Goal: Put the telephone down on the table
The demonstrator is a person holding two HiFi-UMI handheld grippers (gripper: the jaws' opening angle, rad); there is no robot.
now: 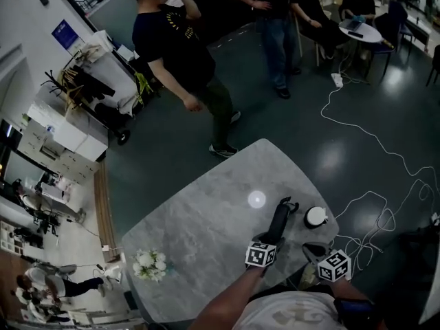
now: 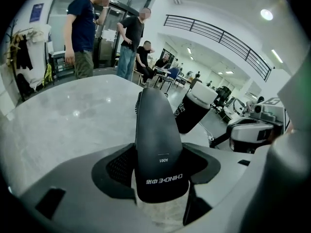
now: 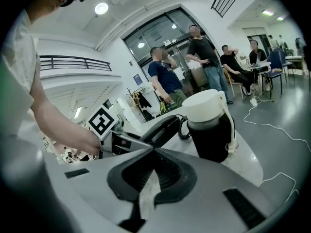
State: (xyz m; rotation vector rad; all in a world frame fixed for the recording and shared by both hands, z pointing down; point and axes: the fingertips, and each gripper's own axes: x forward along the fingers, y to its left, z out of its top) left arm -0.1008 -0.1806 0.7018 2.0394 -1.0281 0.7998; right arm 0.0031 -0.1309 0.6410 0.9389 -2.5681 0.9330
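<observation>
The black telephone handset point(image 1: 279, 220) lies lengthwise over the grey marble table point(image 1: 206, 218) near its right end. My left gripper point(image 1: 271, 239) is shut on the handset's near end. In the left gripper view the handset point(image 2: 155, 130) fills the space between the jaws of that gripper point(image 2: 158, 181) and points away. I cannot tell whether its far end touches the table. In the right gripper view the handset point(image 3: 163, 127) shows with its coiled cord point(image 3: 183, 127). My right gripper point(image 1: 313, 251) hovers at the table's near right corner. That gripper point(image 3: 154, 152) has its jaws together on nothing.
A black cup with a white lid point(image 1: 315, 216) stands just right of the handset, close to the table's edge. White flowers point(image 1: 150, 264) lie at the near left corner. Cables point(image 1: 371, 205) trail over the floor to the right. Several people stand or sit beyond the table.
</observation>
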